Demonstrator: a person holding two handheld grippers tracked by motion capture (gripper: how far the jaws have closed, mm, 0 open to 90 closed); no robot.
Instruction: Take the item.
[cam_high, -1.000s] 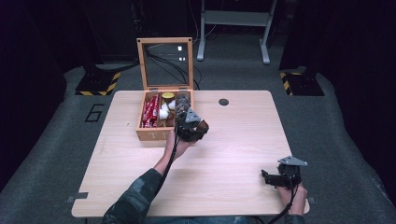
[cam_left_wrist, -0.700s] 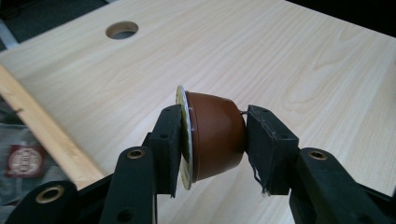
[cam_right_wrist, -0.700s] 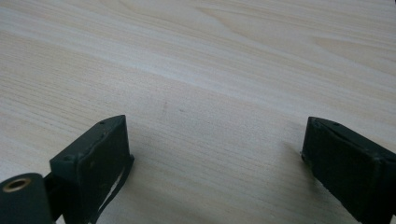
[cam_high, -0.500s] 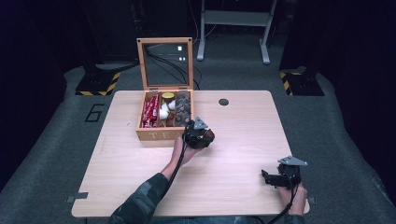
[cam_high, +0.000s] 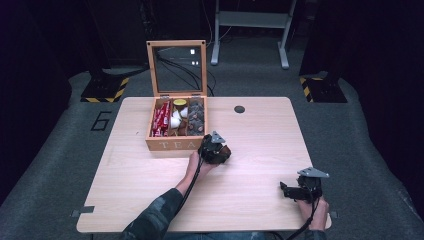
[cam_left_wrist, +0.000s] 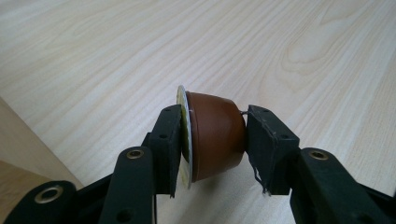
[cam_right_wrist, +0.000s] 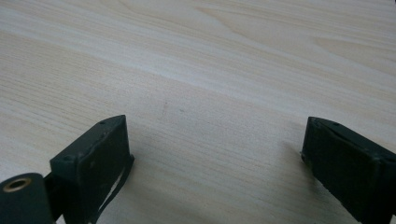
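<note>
Left gripper is clamping a brown capsule sideways: one jaw is pressing flat on the foil lid, the other on the capsule's narrow base, so the capsule is lying crosswise between the pads, foil rim standing out above the jaw. In the high view the left gripper is hanging over the table just in front of the tea box, beside its right front corner; the capsule is showing as a brown spot at the gripper's right side. Whether the capsule is touching the tabletop cannot be told. The box is standing with its lid raised, its compartments holding red sachets and more capsules. Right gripper is resting with jaws spread wide, nothing between them, bare wood beneath; in the high view the right gripper is sitting near the table's front right corner, close to the front edge. Wide bare wood is lying between the two grippers and to the right of the box
</note>
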